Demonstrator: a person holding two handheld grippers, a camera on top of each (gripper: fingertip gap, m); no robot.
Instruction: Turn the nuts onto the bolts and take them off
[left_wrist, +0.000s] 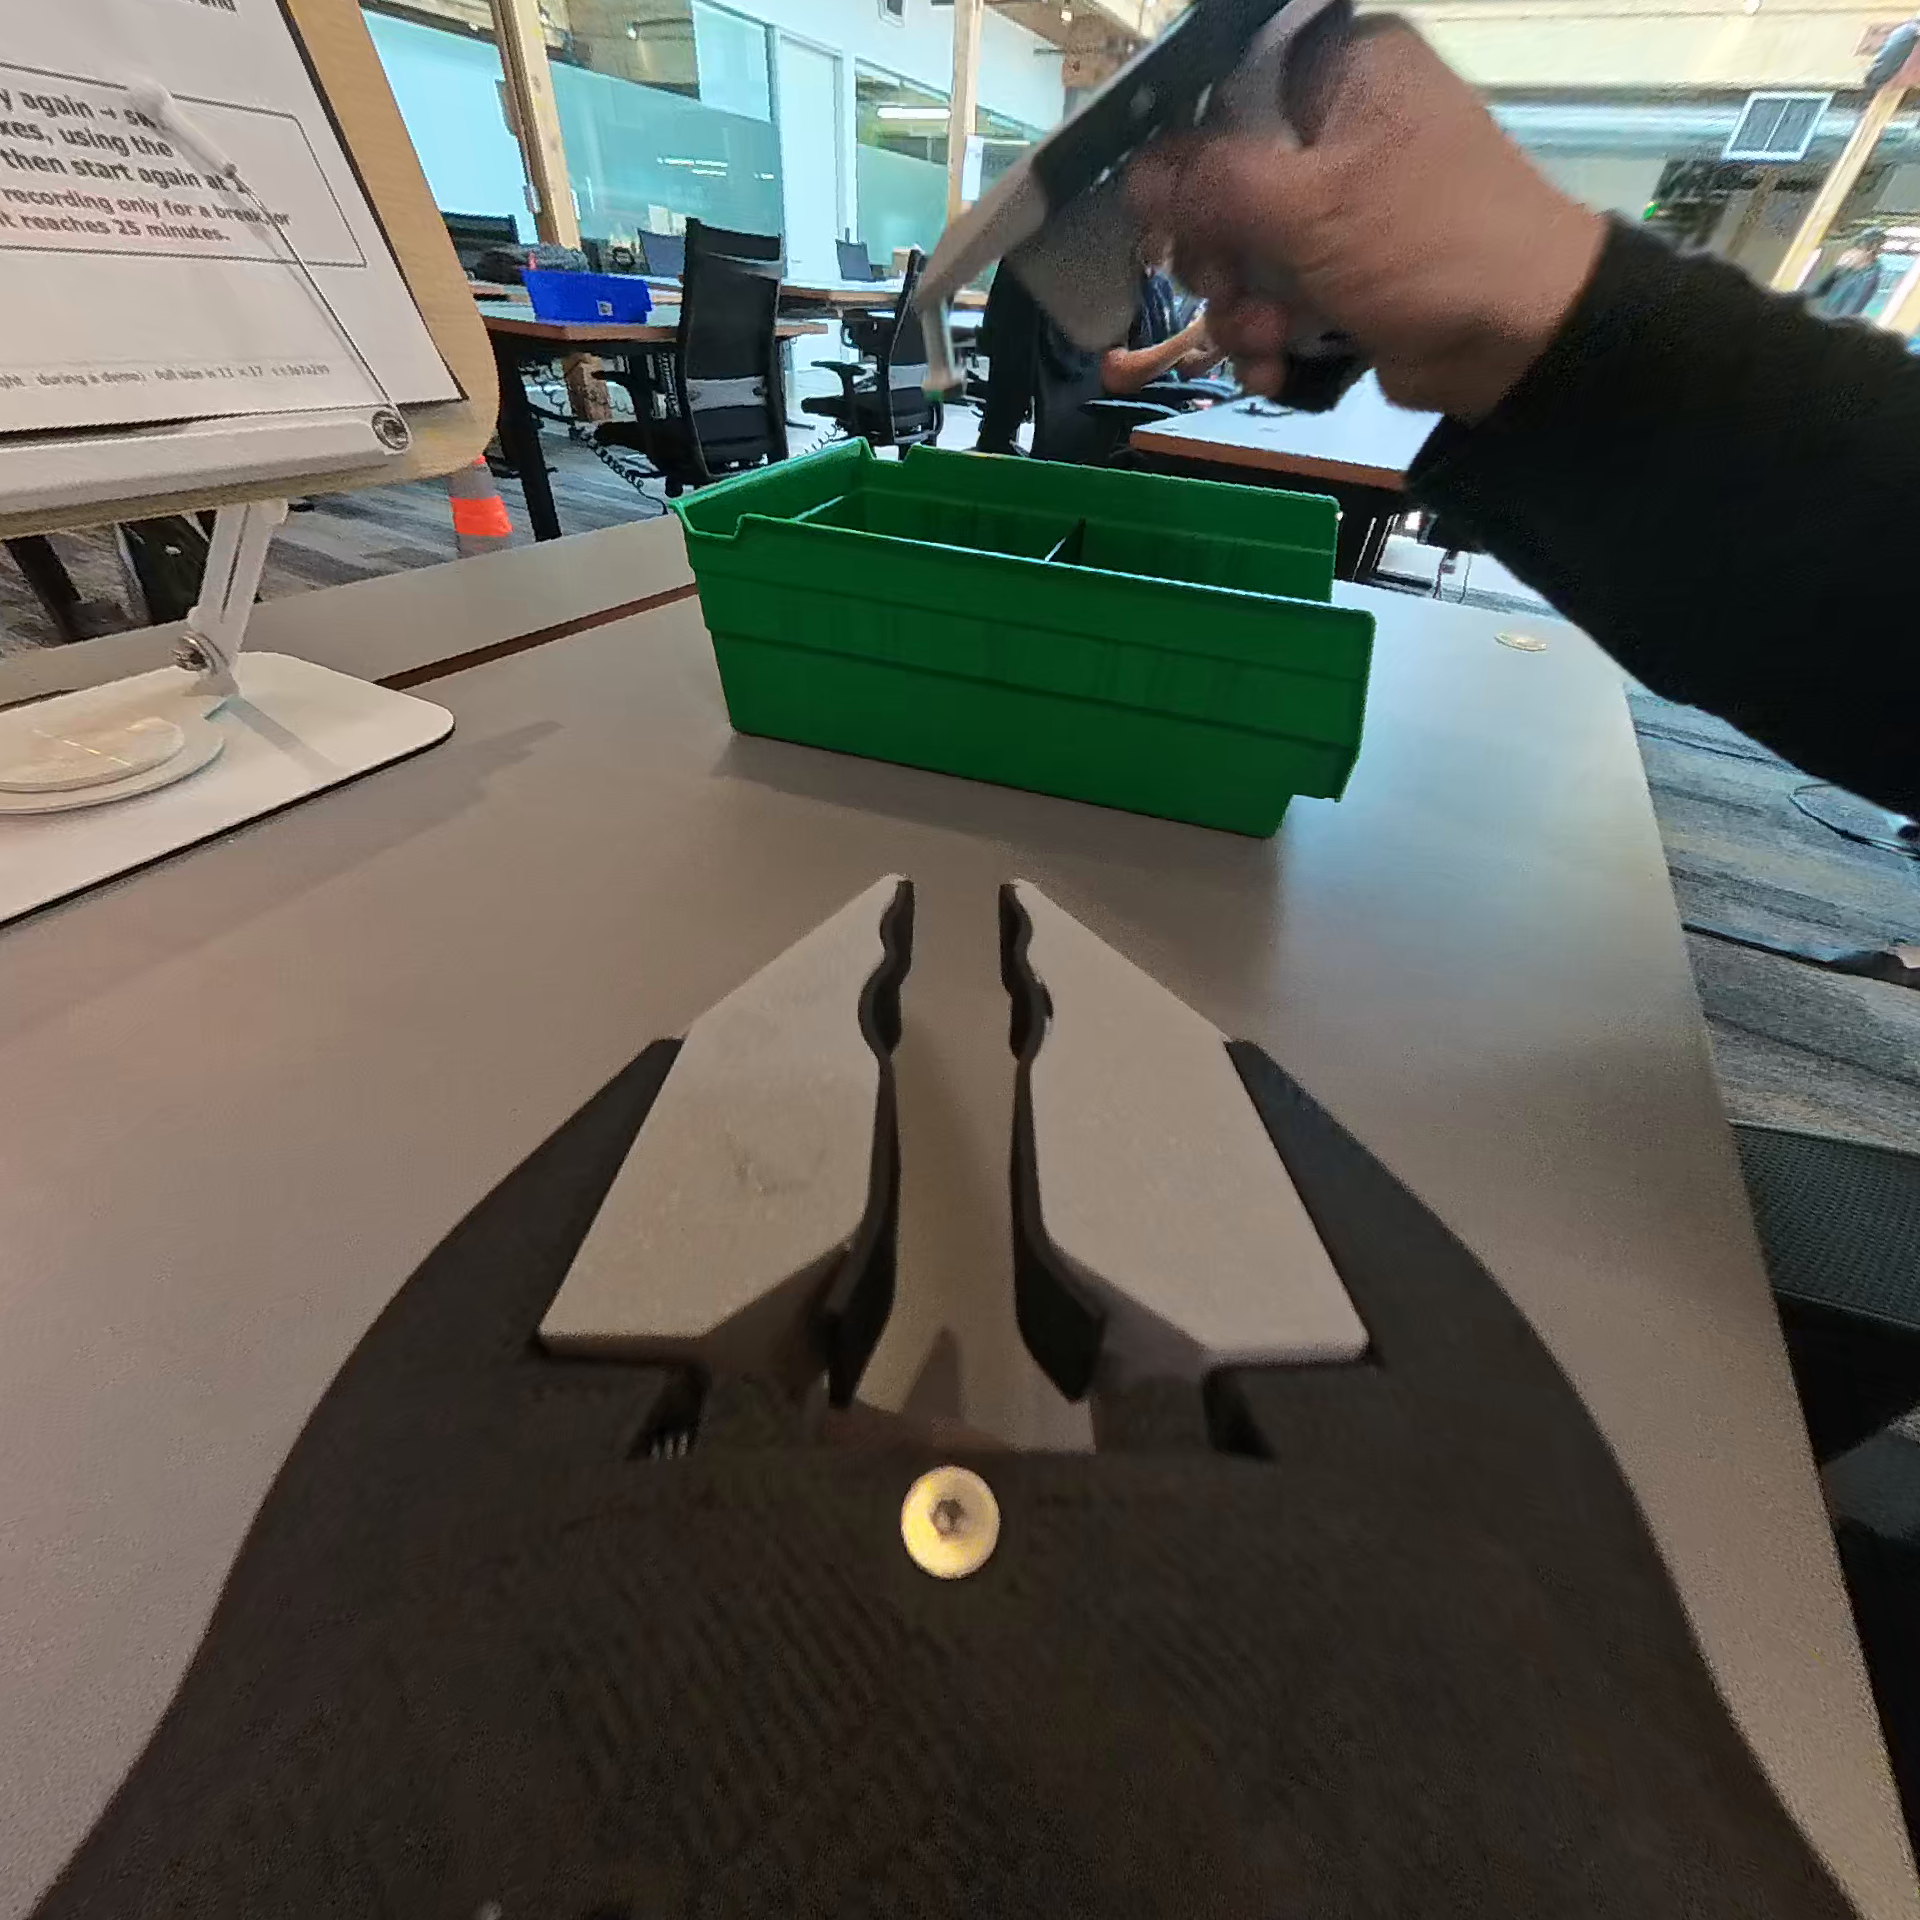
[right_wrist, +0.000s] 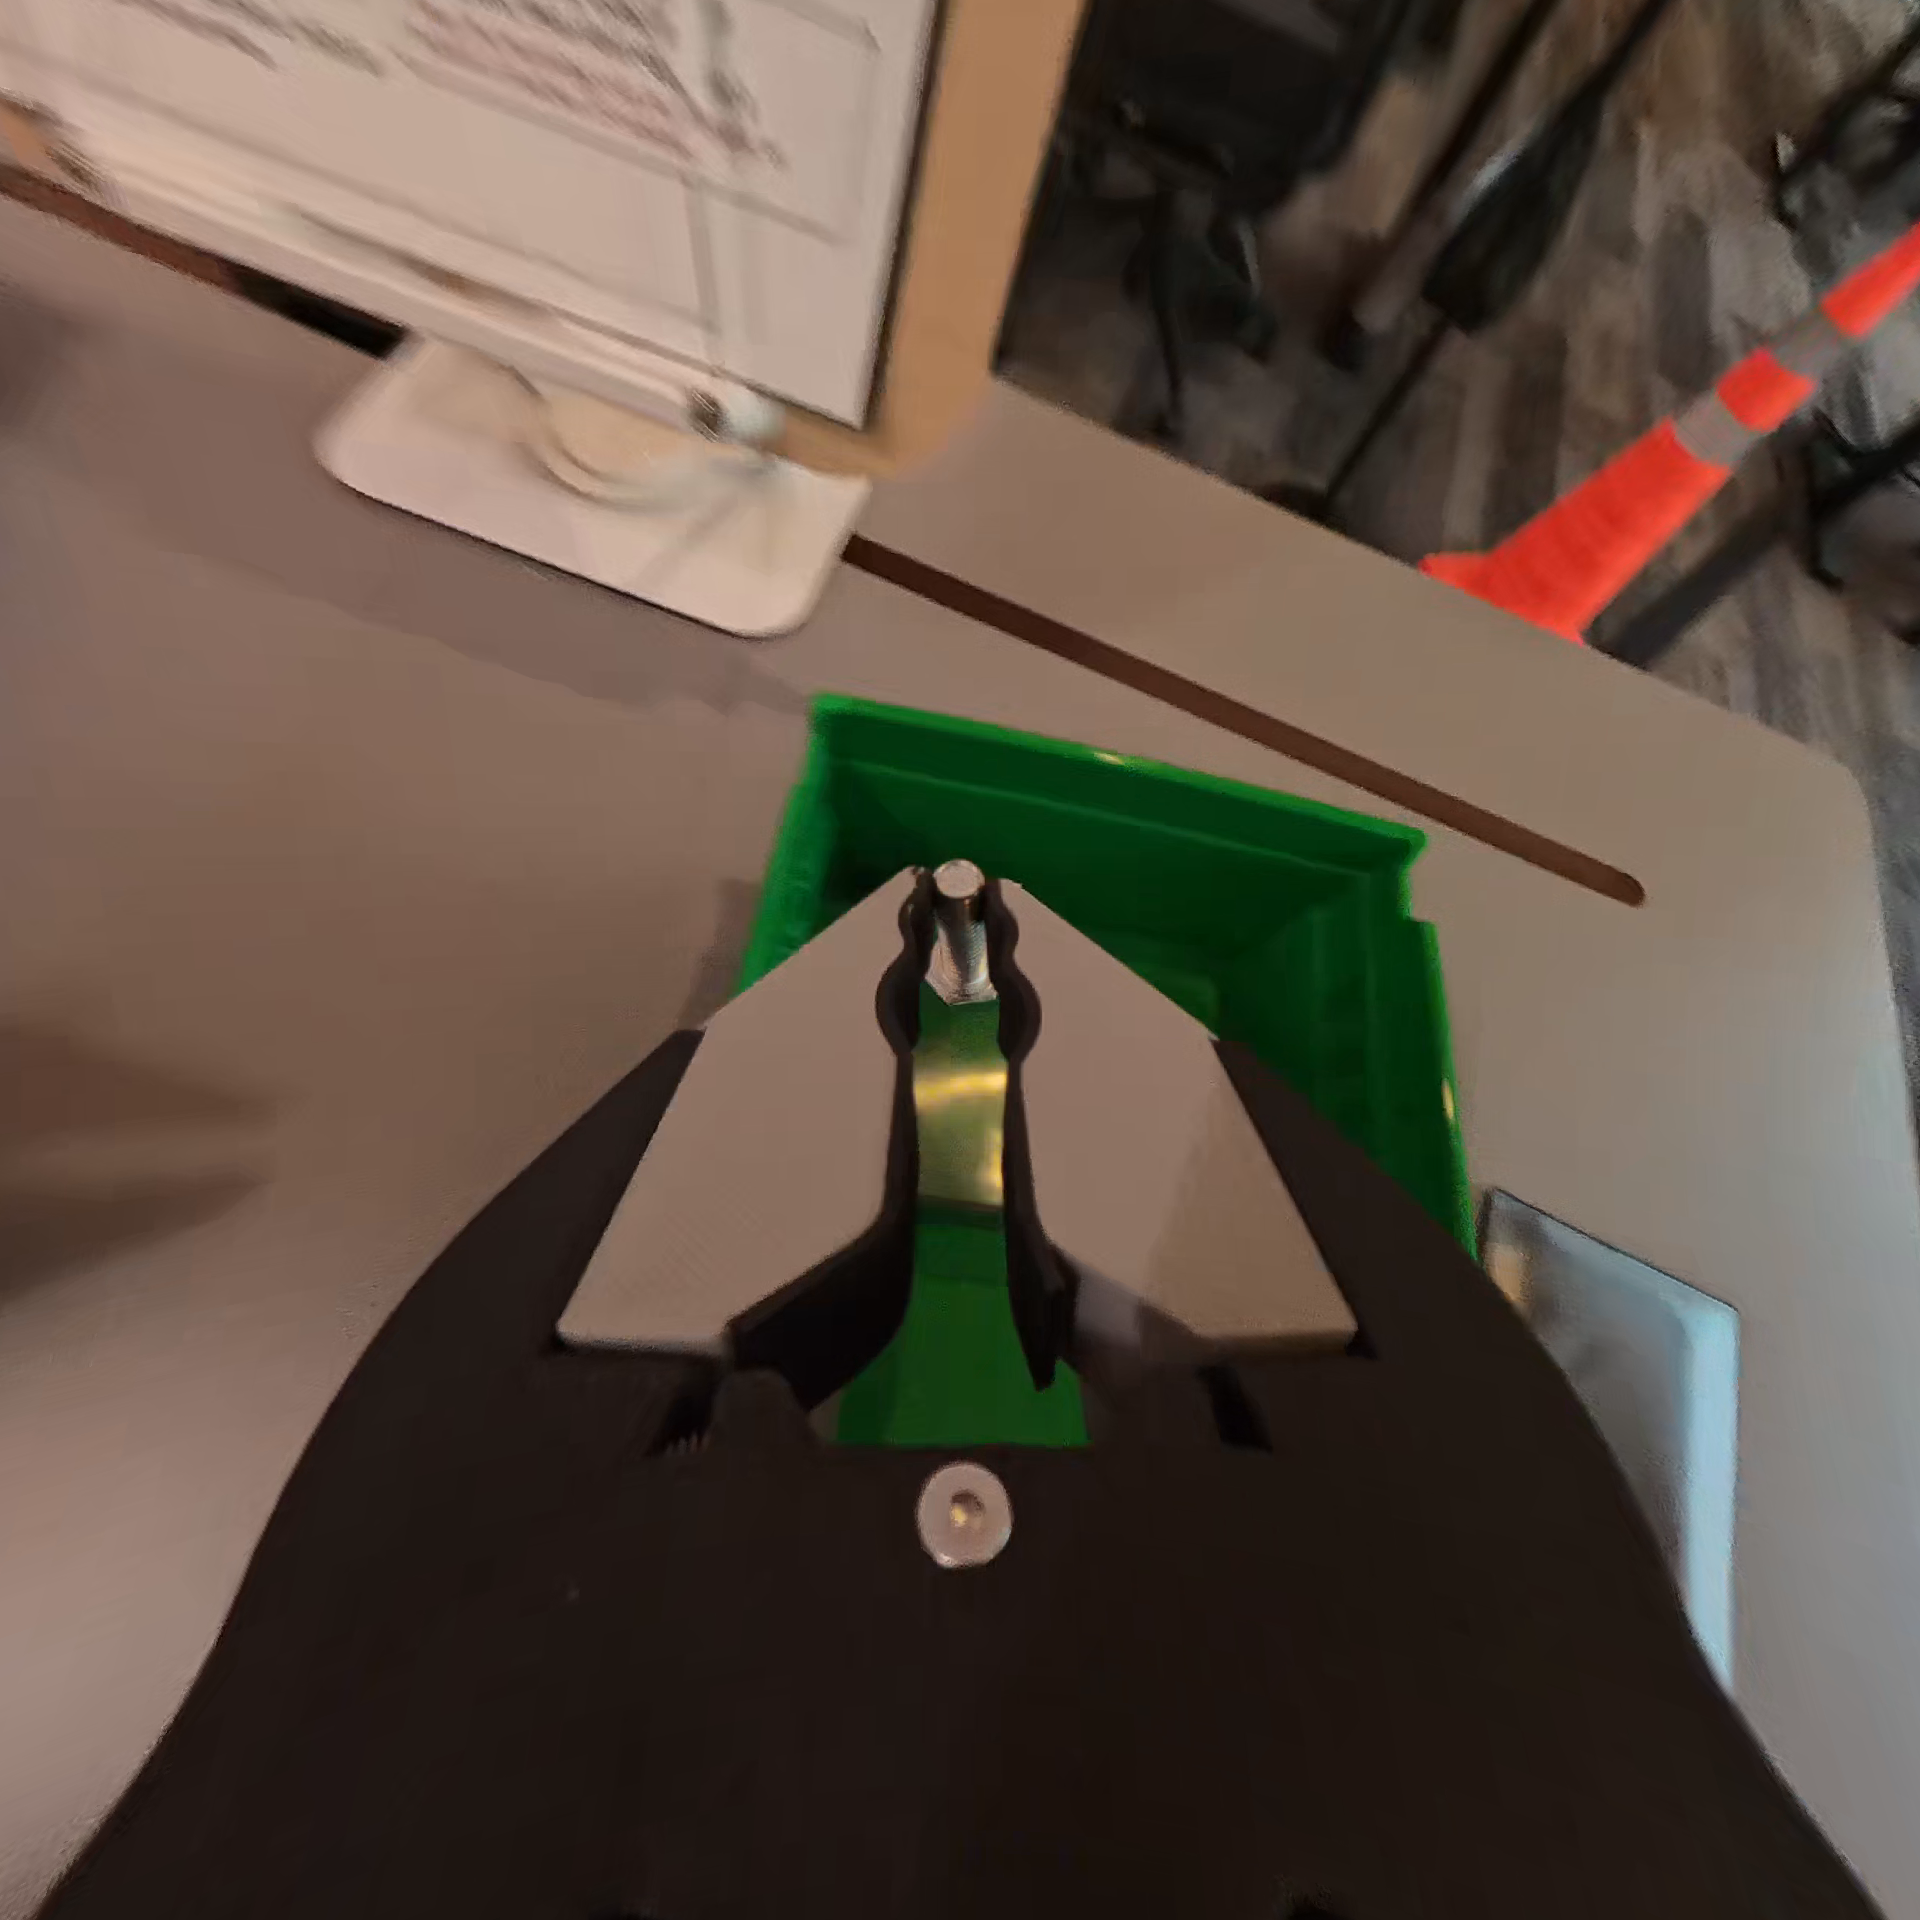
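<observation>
The right gripper is clamped on a bolt and hangs above the green bin, pointing down into it. In the left wrist view the same tool shows high above the bin in a person's hand, blurred. The left gripper sits low over the grey table, its jaws a small way apart with nothing between them, aimed at the bin's long side wall. A white stand holding a printed sheet stands to the left of the bin, well apart from it. The bin is divided into compartments; what lies in them I cannot tell from either view. The bolt is pinched near the fingertips, its long axis running along the fingers, hexagonal head towards the camera and threaded end pointing outward past the tips. No nut shows anywhere. For threading, that free end matters most: a nut would have to come at it from beyond the fingertips, and the empty left gripper, nearer the table, looks the one to fetch it.
</observation>
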